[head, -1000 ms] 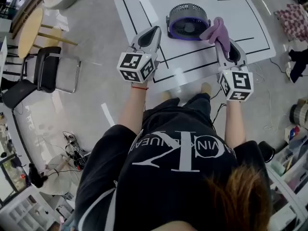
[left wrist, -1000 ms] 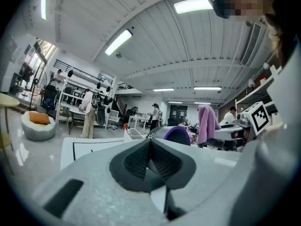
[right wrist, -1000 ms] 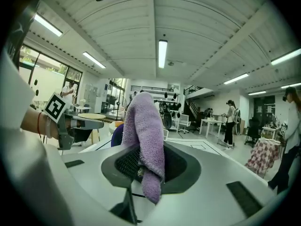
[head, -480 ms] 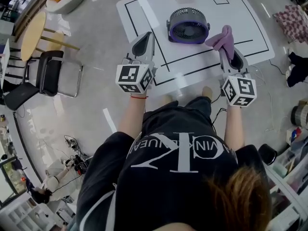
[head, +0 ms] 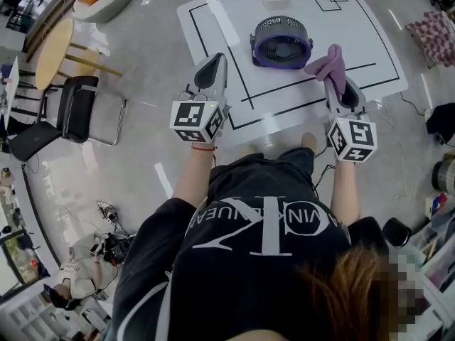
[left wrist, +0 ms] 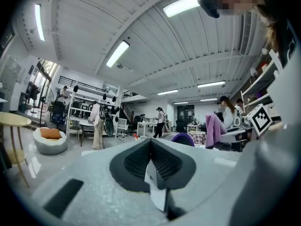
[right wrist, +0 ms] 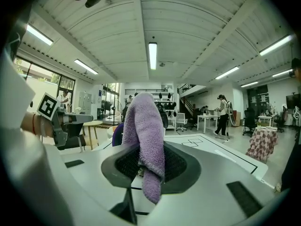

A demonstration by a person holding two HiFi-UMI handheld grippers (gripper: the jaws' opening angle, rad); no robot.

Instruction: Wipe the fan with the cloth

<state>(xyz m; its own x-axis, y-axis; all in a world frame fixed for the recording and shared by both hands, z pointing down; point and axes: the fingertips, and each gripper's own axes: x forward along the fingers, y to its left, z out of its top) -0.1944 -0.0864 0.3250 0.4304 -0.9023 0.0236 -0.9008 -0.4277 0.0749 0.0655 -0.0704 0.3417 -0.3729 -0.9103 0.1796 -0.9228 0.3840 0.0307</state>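
White table (head: 370, 34) with black marked lines; purple-and-grey fan (head: 282, 41) near its middle, grille showing from above, neither tool touching it. Left gripper (head: 211, 66) hangs by the table's left edge, jaws pressed together on nothing; right gripper (head: 336, 84) sits just right of the fan, clamped on the purple cloth (head: 328, 62). Reads as approach, wiping not begun: next, bring the cloth onto the grille.
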